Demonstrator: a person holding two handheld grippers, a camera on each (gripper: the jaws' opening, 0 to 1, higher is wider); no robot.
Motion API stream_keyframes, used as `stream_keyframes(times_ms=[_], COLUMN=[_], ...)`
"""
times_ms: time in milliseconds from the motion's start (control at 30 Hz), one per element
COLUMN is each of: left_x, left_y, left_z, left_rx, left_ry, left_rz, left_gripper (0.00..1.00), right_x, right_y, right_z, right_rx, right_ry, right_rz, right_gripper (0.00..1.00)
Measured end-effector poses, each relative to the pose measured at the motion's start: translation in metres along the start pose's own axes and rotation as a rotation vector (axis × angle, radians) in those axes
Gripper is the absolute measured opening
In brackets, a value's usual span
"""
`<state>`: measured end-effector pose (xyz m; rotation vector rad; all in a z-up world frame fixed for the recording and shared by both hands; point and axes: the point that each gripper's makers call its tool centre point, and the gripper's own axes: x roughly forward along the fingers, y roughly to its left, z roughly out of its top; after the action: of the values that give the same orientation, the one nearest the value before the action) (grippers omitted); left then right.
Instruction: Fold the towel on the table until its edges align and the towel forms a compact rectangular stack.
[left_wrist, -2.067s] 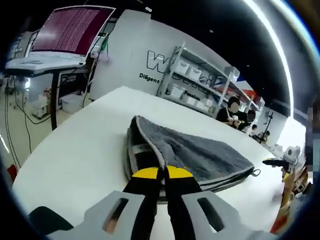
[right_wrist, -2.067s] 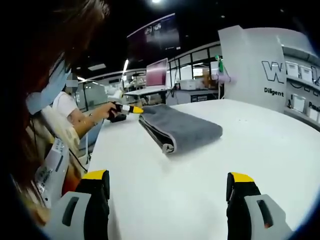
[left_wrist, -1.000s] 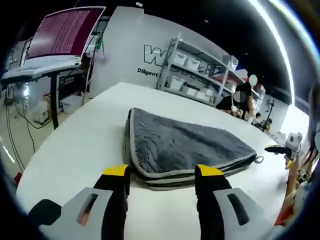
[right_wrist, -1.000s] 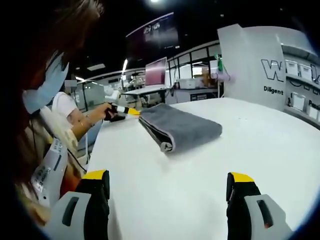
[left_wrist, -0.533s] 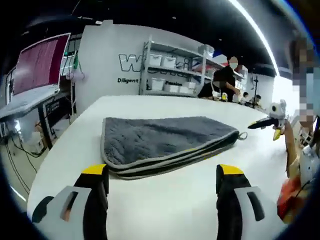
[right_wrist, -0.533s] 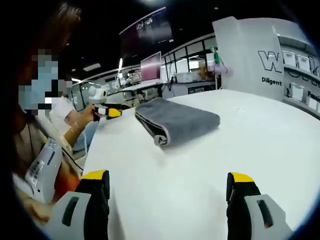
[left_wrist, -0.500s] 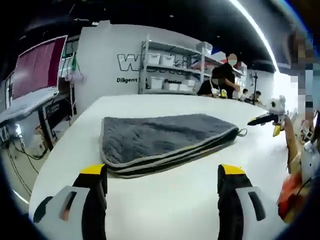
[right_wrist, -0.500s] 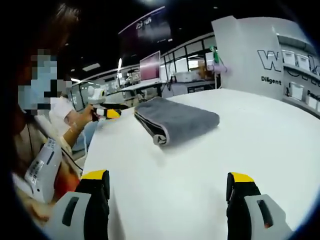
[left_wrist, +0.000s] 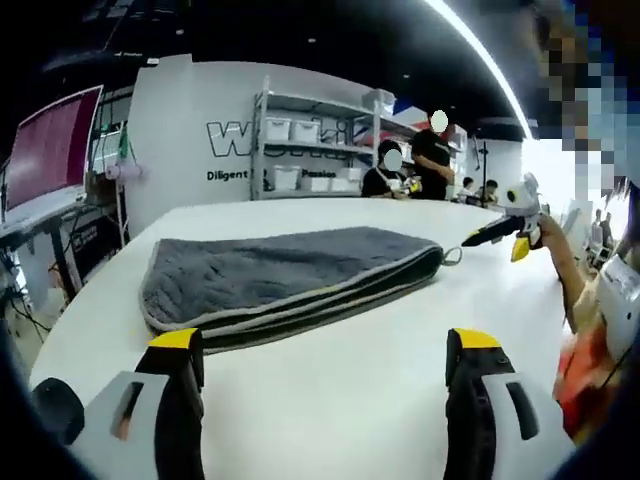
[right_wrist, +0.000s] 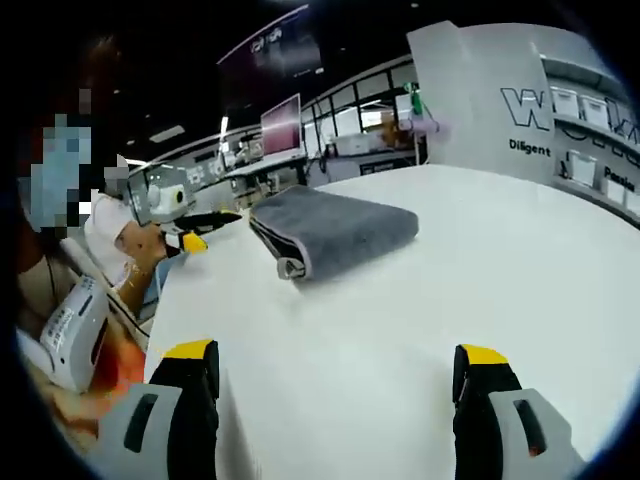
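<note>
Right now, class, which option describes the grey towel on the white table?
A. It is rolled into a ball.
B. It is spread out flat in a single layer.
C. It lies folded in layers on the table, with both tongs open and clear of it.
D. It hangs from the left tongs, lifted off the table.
C: the towel lies in stacked layers on the table; the left tongs and right tongs stand open, short of it.

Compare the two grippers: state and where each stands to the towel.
The left gripper faces the towel's long layered edge, close to it; the right gripper faces its short end with the loop, farther back across bare table. Both are open, empty and clear of the towel.
</note>
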<state>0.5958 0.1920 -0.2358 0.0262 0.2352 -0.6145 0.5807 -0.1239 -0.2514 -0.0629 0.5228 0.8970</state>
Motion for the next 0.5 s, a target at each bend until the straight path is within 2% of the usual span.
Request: stream_keyframes(times_ms=[100,300,367,500], left_x=[0.002,0.004,0.002,0.004], left_y=[0.002,0.004,0.001,0.001], left_z=[0.006,0.006,0.01,0.006], left_rx=[0.017,0.042,0.047,0.033], left_ry=[-0.059,-0.087,-0.117,-0.111], left_rz=[0.015,0.01,-0.01,-0.016], left_gripper=[0.99,0.99,0.99,0.99], right_x=[0.0,-0.001,-0.001,-0.002], right_y=[-0.006,-0.013,-0.015,-0.019], right_z=[0.001,0.008,0.012,0.016], right_rx=[0.015,0.047,0.061,0.094], right_ry=[-0.006,-0.029,-0.043,-0.06], right_rz=[-0.011,-0.026,-0.028,-0.033], right_gripper=[0.99,0.99,0.99,0.99])
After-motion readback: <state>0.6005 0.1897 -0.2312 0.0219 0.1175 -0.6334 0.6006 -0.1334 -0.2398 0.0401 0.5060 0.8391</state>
